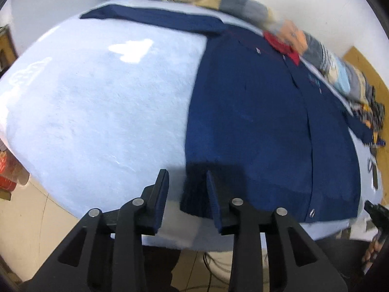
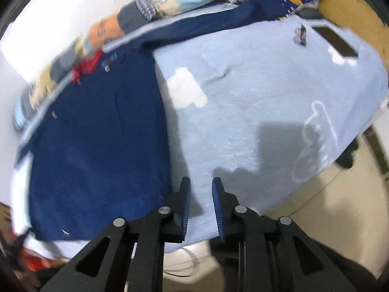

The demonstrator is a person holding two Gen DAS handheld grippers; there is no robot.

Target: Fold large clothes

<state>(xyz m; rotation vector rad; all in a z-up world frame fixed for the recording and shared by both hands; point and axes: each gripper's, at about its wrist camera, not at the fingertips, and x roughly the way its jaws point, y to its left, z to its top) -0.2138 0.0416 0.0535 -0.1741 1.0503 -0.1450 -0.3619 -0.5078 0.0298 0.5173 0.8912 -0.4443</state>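
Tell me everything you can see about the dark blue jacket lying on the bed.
The dark blue jacket lies front-up and mostly flat on the pale blue blanket, looking like soft matte cloth. A placket runs down its front with metal snaps, one near the hem. A red collar shows at the far end, with small embroidery beside it. One sleeve stretches out sideways. The hem's ribbed corner sits between the left gripper fingers; whether they grip it is unclear.

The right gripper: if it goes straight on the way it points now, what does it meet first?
Most likely the light blue blanket: bare blanket lies ahead of the right gripper, between its open fingers. The navy garment lies beside that line. Depth is hard to judge.
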